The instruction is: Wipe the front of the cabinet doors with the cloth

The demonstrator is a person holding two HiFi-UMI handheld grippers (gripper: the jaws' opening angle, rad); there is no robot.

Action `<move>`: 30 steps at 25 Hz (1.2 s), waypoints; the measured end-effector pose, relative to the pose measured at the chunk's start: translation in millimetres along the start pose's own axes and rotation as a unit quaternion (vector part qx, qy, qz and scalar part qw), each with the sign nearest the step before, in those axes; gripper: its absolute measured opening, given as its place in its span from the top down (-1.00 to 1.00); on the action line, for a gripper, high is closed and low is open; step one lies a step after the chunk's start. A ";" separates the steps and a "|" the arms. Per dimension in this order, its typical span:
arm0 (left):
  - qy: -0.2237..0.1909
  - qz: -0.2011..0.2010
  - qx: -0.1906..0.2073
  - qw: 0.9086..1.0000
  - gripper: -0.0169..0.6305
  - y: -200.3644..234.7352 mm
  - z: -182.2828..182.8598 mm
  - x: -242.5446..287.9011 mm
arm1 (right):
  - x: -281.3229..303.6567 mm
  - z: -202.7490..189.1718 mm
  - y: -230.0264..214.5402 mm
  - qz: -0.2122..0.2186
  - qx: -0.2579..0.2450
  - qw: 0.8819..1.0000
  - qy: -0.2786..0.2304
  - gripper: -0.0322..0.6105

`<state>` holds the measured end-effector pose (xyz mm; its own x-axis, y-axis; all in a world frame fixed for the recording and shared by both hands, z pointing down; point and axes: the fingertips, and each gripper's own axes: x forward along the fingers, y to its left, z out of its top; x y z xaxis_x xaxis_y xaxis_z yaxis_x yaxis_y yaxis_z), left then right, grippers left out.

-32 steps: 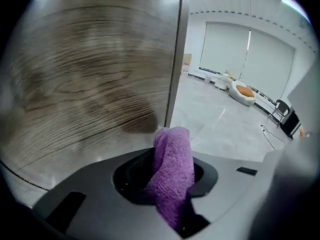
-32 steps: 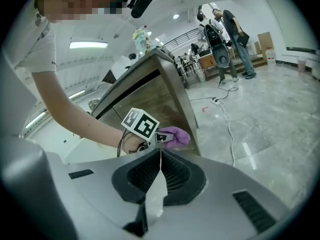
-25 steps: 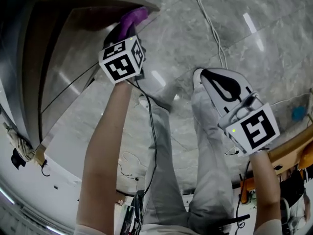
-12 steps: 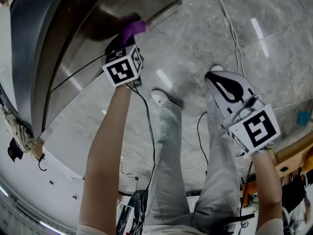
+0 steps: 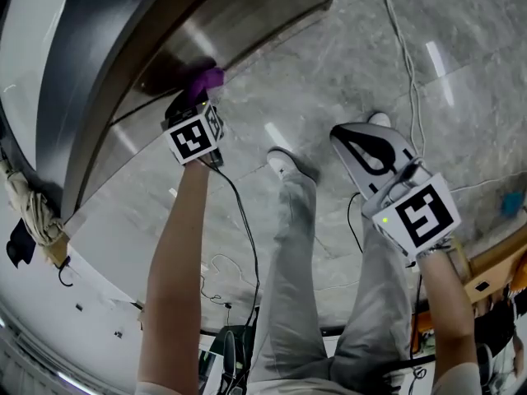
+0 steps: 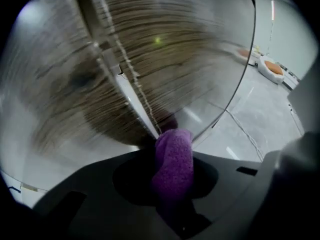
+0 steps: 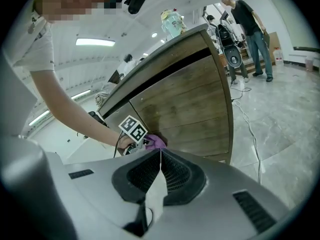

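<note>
In the head view, the left tongs (image 5: 198, 97) reach up to the upper left of the frame, where the cloth (image 5: 206, 79), purple and bunched, is pressed against the door (image 5: 247, 19). The cloth touches the wood-grain front near its lower part, close to the dark seam between two panels. The left gripper view shows the tongs clamped on the cloth, which sticks out past the tips and meets the door just beside that seam.

The right tongs (image 5: 358, 146) hang at the right middle of the head view, well apart from the door, over the grey marble floor (image 5: 461, 23). In the right gripper view their jaws are pressed together with nothing between them, and they point towards the cabinet.

A white cable (image 5: 401, 52) runs across the floor at the upper right. A white shoe (image 5: 284, 163) of the person stands on the floor near the frame's centre, between the two tongs.
</note>
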<state>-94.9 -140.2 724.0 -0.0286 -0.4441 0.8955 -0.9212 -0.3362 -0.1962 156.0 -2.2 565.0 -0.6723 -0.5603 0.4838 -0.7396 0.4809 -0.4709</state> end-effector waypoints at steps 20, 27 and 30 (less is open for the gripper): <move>-0.020 -0.095 0.075 0.992 0.66 -289.1 114.8 58.9 | -138.0 -15.8 -193.1 -0.088 0.055 0.995 0.001 0.81; -0.002 -0.085 0.078 0.993 0.66 -321.2 140.5 95.8 | -179.4 -40.1 -246.6 -0.146 0.094 0.984 -0.028 0.81; 0.017 -0.071 0.067 0.995 0.66 -311.8 136.0 111.8 | -176.2 -57.5 -241.0 -0.141 0.101 0.985 -0.020 0.81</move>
<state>241.9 -198.0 831.0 0.0830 -0.3565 0.9306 -0.8567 -0.5025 -0.1161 450.8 19.4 635.7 -0.4369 -0.6803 0.5885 -0.8724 0.1609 -0.4616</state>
